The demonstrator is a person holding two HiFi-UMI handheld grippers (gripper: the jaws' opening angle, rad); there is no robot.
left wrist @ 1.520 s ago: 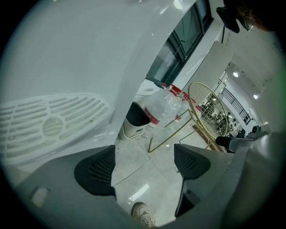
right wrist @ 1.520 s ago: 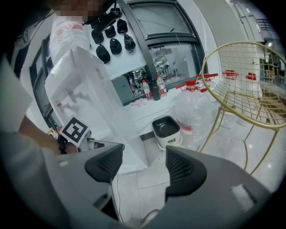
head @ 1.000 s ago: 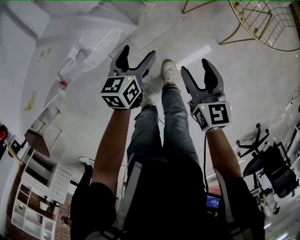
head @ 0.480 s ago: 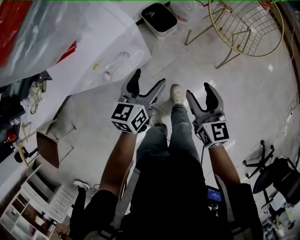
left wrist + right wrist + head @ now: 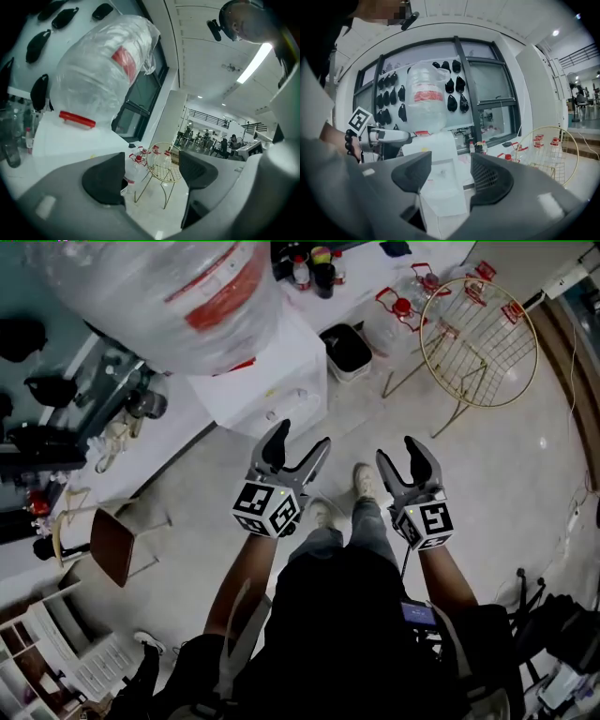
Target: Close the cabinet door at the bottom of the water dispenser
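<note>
Since the earlier frame the view has swung so that the water dispenser, with its plastic-wrapped bottle, now stands on the floor just ahead of the person's feet, and both grippers are held up towards it. The close itself looks not yet begun. In the right gripper view a white panel at the dispenser's foot, apparently the cabinet door, seems to angle outward beside a dark gap, so it probably still stands ajar, though this is hard to tell. The left gripper and right gripper have both just been narrowing their jaws, yet each remains well apart, with nothing between them and touching nothing.
</note>
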